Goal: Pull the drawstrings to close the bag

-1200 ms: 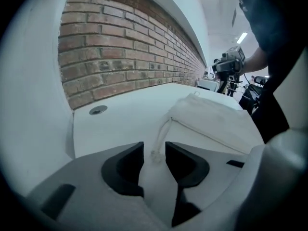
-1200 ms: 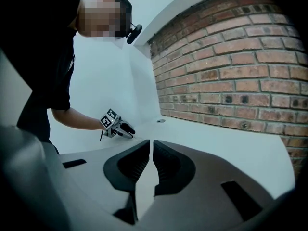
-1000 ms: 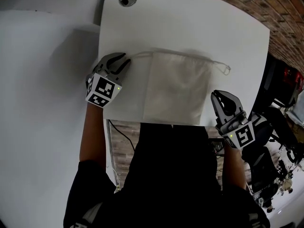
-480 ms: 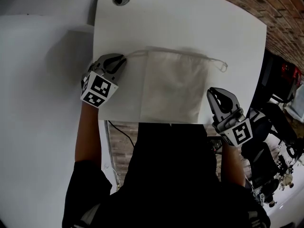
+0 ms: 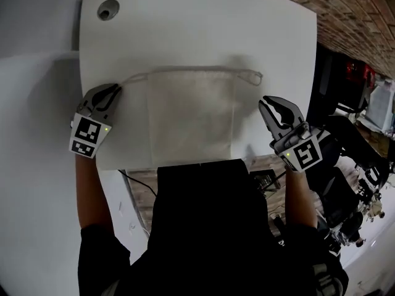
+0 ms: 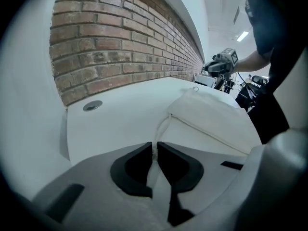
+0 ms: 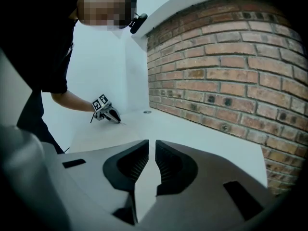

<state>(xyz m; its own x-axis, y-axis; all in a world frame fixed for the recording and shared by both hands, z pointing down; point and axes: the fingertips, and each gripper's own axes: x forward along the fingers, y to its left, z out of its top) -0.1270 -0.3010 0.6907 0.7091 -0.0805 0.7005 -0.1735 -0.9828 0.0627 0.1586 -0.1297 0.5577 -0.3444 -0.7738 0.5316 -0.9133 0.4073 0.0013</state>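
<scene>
Flat on white table (image 5: 185,29): cloth bag (image 5: 191,116), mouth toward brick wall, contents hidden. Closing left gripper (image 5: 115,89), jaws pinching left drawstring (image 5: 133,78). Opening right gripper (image 5: 271,103), empty, just beside bag's right edge, near right drawstring loop (image 5: 250,74).

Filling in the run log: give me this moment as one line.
phase: grasp | left tongs: closing on left drawstring | right tongs: opening, empty, short of right drawstring loop | bag: flat, uncinched

Pale cloth drawstring bag (image 5: 191,119) lies flat, midway on the white rectangular table (image 5: 185,36), its thin cords (image 6: 162,127) trailing left and right; round hole (image 5: 108,9) far-left, brick wall (image 5: 349,8) behind.
</scene>
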